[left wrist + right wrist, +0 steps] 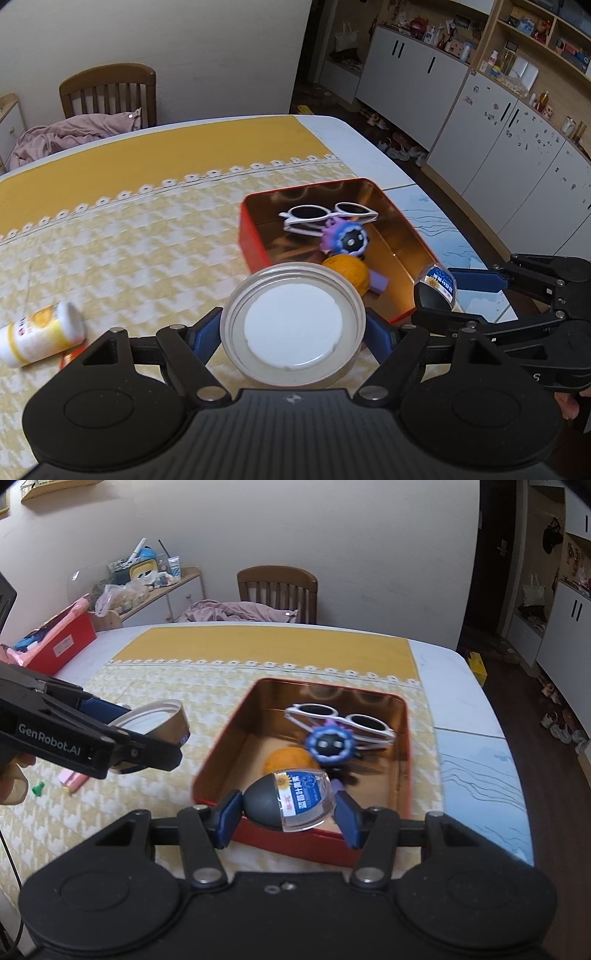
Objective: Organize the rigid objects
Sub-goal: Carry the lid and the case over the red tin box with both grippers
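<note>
My left gripper [293, 330] is shut on a round lid [293, 326] with a white liner, held above the tablecloth just left of the red tin tray [253, 243]. It also shows in the right wrist view [155, 720]. My right gripper [288, 810] is shut on a grey egg-shaped thing in a clear labelled shell [291, 799], held over the tray's near rim [295, 843]. The tray holds white sunglasses [340, 720], a purple-blue spiky toy [330, 747] and an orange ball [290, 758].
A white-and-yellow bottle [40, 336] lies on the tablecloth at left. A pink packet [74, 780] and a small green piece [38, 788] lie near it. A red box [62, 642] stands at the table's far left. A wooden chair [277, 590] stands behind the table.
</note>
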A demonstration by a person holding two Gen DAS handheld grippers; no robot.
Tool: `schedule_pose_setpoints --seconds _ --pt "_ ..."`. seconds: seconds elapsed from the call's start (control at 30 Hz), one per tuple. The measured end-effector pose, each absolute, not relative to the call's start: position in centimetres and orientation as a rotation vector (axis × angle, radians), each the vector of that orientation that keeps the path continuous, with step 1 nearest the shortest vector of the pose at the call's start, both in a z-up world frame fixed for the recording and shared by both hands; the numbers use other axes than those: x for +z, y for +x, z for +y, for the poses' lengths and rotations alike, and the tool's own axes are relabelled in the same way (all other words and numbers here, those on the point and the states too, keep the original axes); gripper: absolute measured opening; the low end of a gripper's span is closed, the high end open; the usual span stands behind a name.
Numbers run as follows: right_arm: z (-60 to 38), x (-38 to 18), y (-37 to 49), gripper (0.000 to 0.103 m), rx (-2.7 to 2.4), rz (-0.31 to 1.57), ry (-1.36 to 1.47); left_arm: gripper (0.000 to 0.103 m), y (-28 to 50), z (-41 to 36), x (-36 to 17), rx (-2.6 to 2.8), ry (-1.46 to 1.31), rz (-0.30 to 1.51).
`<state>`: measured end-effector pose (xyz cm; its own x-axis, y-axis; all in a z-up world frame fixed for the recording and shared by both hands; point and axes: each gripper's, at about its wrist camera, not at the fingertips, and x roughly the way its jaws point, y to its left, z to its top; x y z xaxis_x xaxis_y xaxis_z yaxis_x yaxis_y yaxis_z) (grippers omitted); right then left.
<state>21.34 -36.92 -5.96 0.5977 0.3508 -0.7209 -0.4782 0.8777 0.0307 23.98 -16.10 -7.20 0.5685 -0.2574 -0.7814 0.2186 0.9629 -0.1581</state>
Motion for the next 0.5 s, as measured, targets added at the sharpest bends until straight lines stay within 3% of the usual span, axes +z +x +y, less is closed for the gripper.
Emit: schedule_pose_setpoints --seconds 0.5 --pt "-39.9 -7.9 24.9 0.053 0.526 0.823 -0.206 0.079 30.5 -22.3 -8.6 -0.229 0.033 0.922"
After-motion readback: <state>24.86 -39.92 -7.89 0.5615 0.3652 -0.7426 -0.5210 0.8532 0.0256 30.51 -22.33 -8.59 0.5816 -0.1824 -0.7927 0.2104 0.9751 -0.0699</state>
